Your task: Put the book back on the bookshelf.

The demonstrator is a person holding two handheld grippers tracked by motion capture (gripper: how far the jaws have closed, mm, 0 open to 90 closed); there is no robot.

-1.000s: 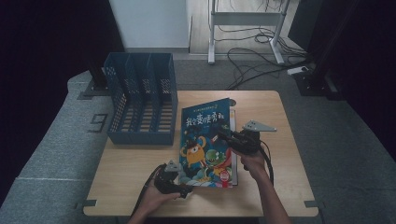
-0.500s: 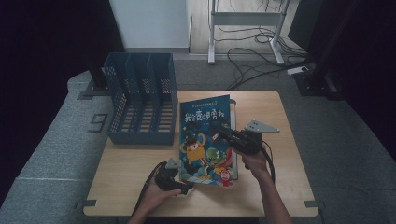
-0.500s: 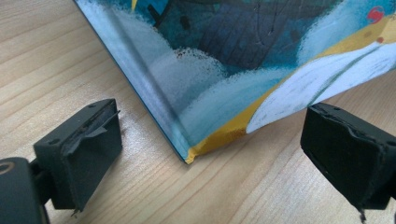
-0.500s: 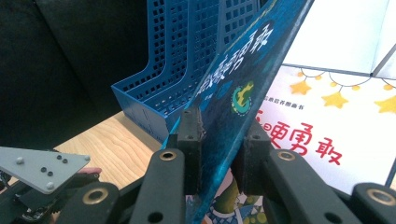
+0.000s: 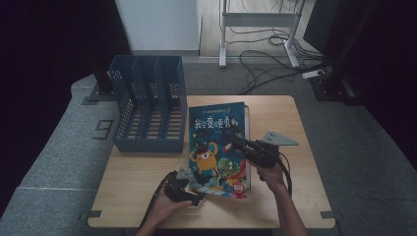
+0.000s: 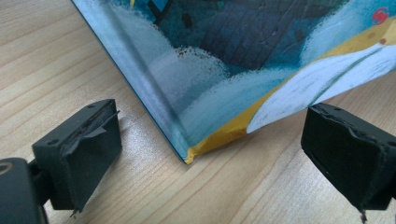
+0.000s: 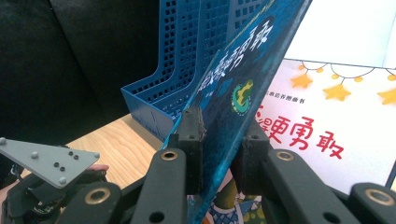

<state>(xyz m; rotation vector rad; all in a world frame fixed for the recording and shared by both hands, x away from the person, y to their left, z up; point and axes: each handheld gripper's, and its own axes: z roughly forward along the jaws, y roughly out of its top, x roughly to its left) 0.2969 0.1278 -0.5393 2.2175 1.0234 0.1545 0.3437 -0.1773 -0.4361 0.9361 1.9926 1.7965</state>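
Observation:
A children's picture book point(image 5: 216, 142) with a dark blue cover and a cartoon monster lies on the wooden table point(image 5: 142, 191). My right gripper point(image 5: 232, 137) is shut on the cover's right edge and holds it tilted up. In the right gripper view the cover point(image 7: 243, 84) sits pinched between the jaws of my right gripper point(image 7: 222, 135), with the white title page point(image 7: 327, 121) exposed behind it. My left gripper point(image 5: 193, 196) rests low at the book's near left corner point(image 6: 219, 93). That left gripper point(image 6: 215, 144) is open, one jaw on either side of the corner, neither touching it.
A blue mesh file rack point(image 5: 147, 105) with several slots stands at the table's back left, close to the book's left edge. A grey mat surrounds the table. Cables and a metal stand's legs point(image 5: 255, 29) lie on the floor beyond.
The cover's right edge has come up slightly with my right gripper, and a strip of white page now shows beside it. My left gripper has stayed put.

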